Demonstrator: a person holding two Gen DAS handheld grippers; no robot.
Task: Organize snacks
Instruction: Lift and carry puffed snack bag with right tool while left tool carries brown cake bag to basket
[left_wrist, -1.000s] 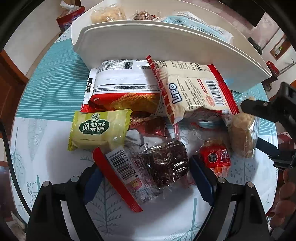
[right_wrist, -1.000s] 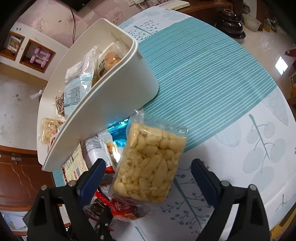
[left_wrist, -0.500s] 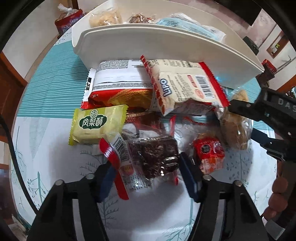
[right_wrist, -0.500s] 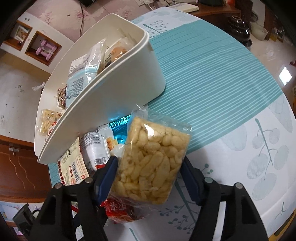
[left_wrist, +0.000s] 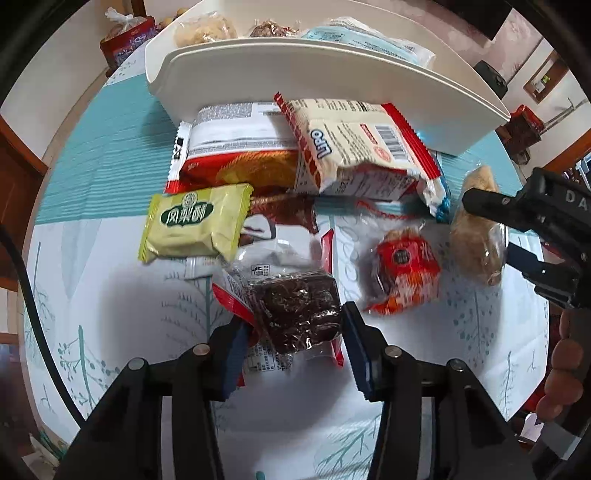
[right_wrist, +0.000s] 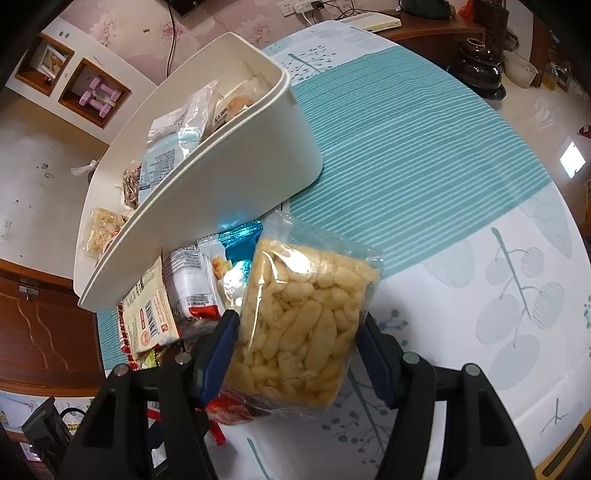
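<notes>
Seen from the left wrist, the left tongs (left_wrist: 293, 347) have just been closing on a clear packet of dark chocolate cake (left_wrist: 299, 310), and both blue pads now sit against its sides at the near edge of the snack heap. Beyond it on the table (left_wrist: 110, 295) lie a green pineapple-cake packet (left_wrist: 194, 221), a red-wrapped sweet (left_wrist: 404, 271) and a cream Lipo packet (left_wrist: 364, 147) leaning by the white bin (left_wrist: 295, 70). The right tongs show at the frame's right edge, astride a pale puffed-snack bag.

From the right wrist, the right tongs (right_wrist: 295, 354) have likewise just been closing and stand about halfway, both pads pressed to the flanks of that bag of puffed snacks (right_wrist: 306, 321). The bin, already holding several packets, stands just behind and to the left, its wall close above the heap.

Both hands appear to be at the pick-up step. The next move likely calls for a firm enough squeeze on slippery film, then a lift clear of the bin's rim before lowering each packet inside without crushing the brittle contents.
</notes>
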